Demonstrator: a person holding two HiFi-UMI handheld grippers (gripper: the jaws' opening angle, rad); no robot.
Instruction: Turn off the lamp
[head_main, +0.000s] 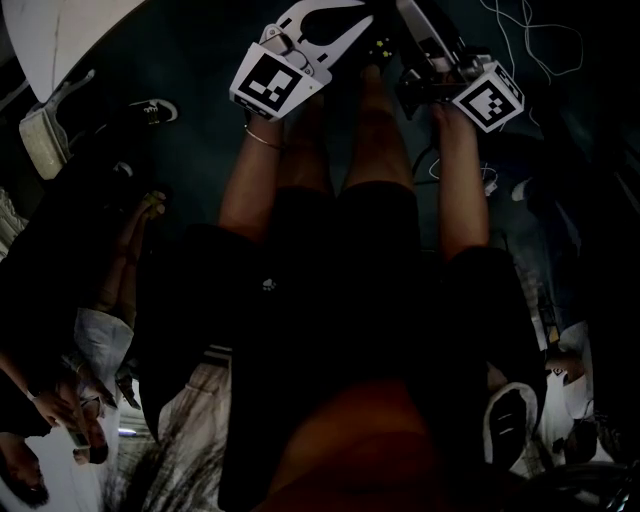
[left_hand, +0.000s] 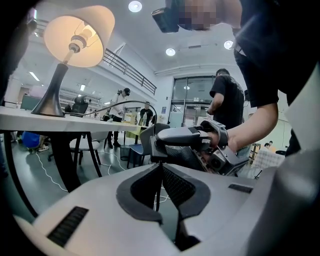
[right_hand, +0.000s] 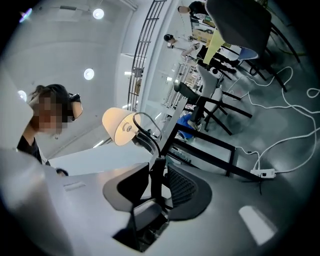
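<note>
Listing what we see: cream-shaded lamp (left_hand: 82, 35) with grey flared base, lit, on white tabletop (left_hand: 30, 122). Our left gripper (left_hand: 161, 172) has jaws pinching its thin black cord (left_hand: 158, 185). Our right gripper (right_hand: 157, 172) has jaws clamping the black inline switch block (left_hand: 159, 147). Switch-off, we judge, is not yet done.

In the left gripper view the lamp (left_hand: 75, 42) stands on a table (left_hand: 25, 120) at the upper left. The right gripper (left_hand: 154, 146) sits at centre, right of the table and just above the left gripper (left_hand: 161, 167). A cord (left_hand: 157, 185) hangs between the left gripper's jaws. In the right gripper view the switch (right_hand: 157, 176) stands between the jaws, with the lamp above and left of it and a power strip (right_hand: 263, 173) on the floor (right_hand: 280, 150) at right.
</note>
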